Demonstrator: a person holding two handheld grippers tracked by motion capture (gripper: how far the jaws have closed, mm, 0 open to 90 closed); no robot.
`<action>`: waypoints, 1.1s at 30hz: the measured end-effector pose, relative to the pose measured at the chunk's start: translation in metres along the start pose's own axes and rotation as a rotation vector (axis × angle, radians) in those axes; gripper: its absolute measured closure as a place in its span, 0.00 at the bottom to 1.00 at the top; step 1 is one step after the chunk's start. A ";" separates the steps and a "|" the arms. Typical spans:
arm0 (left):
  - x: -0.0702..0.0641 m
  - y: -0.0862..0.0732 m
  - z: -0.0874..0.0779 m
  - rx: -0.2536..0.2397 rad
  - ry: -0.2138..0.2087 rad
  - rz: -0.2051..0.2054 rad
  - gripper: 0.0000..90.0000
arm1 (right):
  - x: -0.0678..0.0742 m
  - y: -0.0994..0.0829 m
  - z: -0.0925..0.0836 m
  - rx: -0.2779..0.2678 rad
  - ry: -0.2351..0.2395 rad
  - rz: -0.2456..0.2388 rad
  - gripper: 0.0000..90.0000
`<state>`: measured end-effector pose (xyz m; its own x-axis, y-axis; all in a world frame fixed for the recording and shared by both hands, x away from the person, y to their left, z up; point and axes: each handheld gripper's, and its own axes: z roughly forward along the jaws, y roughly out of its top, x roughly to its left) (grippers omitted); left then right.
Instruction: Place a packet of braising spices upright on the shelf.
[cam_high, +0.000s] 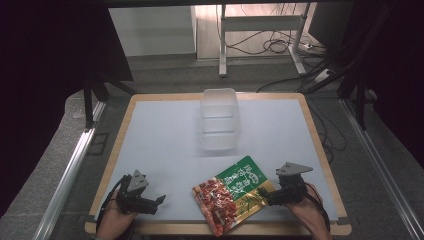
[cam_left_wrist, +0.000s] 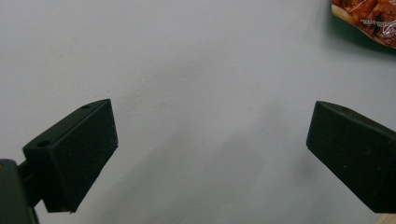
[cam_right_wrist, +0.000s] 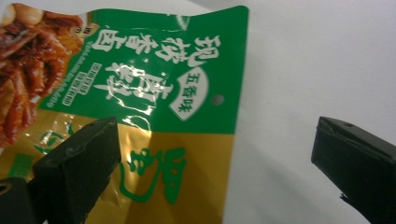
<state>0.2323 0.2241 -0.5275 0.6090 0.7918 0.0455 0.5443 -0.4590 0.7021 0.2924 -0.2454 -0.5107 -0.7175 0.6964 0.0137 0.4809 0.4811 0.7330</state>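
Clear tub (cam_high: 220, 120) stands beyond the green packet (cam_right_wrist: 159, 84).

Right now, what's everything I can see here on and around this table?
Snack packet: one, green, gold and red, near edge of the table, right of middle.
Plastic container: one, clear, far middle of the table.
Table: one, pale top with a wooden rim.
Cables: several, dark, on the floor beyond the table.
Desk frame: one, pale grey, on the floor beyond the table.
Left gripper: one, black, jaws wide apart, over bare table near the left corner.
Right gripper: one, black, jaws wide apart, at the packet's right edge.
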 end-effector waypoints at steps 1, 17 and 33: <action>0.000 0.000 0.000 0.000 0.000 0.000 0.02 | 0.000 0.000 0.000 0.000 0.000 0.000 0.02; -0.001 0.000 0.001 0.002 0.002 0.002 0.02 | -0.004 0.012 0.023 0.087 0.101 0.063 0.33; -0.001 0.000 0.001 0.009 0.004 0.012 0.02 | 0.013 0.031 0.032 0.087 0.099 -0.072 0.57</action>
<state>0.2324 0.2229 -0.5277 0.6135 0.7876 0.0569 0.5420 -0.4725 0.6950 0.3143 -0.2042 -0.5098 -0.7960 0.6043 0.0337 0.4653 0.5753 0.6727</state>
